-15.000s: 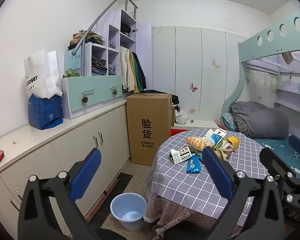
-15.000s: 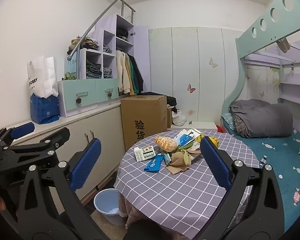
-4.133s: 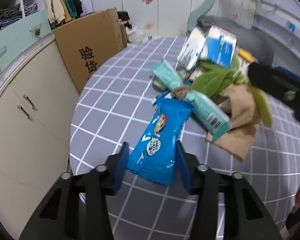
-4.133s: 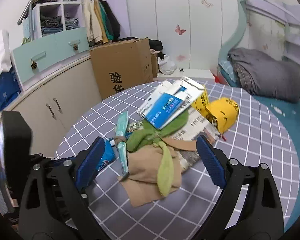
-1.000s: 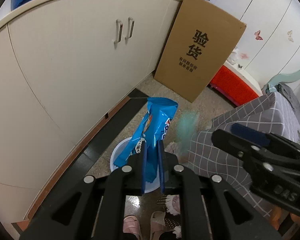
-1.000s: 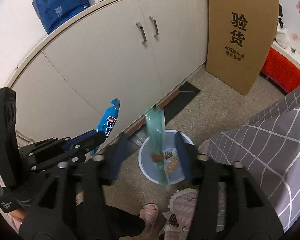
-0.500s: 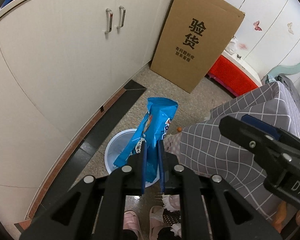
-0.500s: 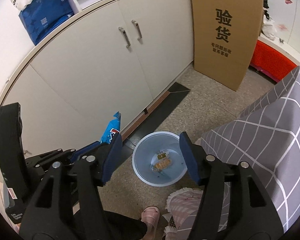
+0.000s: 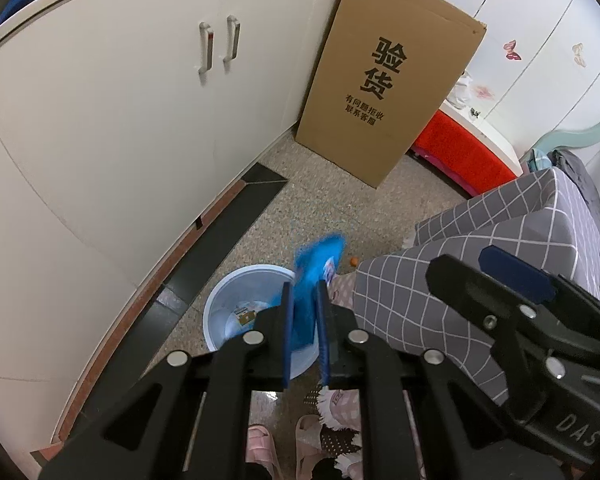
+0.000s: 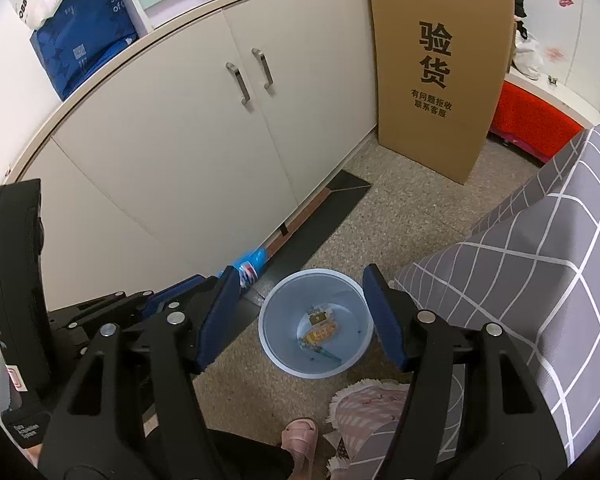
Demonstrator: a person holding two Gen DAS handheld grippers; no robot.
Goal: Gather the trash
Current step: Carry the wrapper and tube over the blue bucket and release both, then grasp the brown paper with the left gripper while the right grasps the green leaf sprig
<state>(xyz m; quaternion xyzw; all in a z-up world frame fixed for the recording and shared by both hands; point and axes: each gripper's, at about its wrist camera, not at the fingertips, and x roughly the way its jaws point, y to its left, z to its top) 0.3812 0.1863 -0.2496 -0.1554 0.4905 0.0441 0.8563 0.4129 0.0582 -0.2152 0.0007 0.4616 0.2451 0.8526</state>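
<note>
A pale blue bin (image 10: 315, 322) stands on the floor beside the table, with a few wrappers at its bottom; it also shows in the left wrist view (image 9: 236, 312). My left gripper (image 9: 304, 304) hangs over the bin with its jaws slightly parted, and the blue snack wrapper (image 9: 314, 270) is blurred and slipping down between them. The wrapper's tip (image 10: 252, 266) shows in the right wrist view. My right gripper (image 10: 300, 320) is open and empty above the bin.
White cabinets (image 9: 120, 120) run along the left. A tall cardboard box (image 9: 388, 80) stands behind the bin. The table with the grey checked cloth (image 10: 540, 280) is on the right. A person's slippered feet (image 9: 284, 452) are by the bin.
The left jaws have parted a little and the blue wrapper has slid lower and blurred. One second ago a teal wrapper fell from the right gripper into the bin.
</note>
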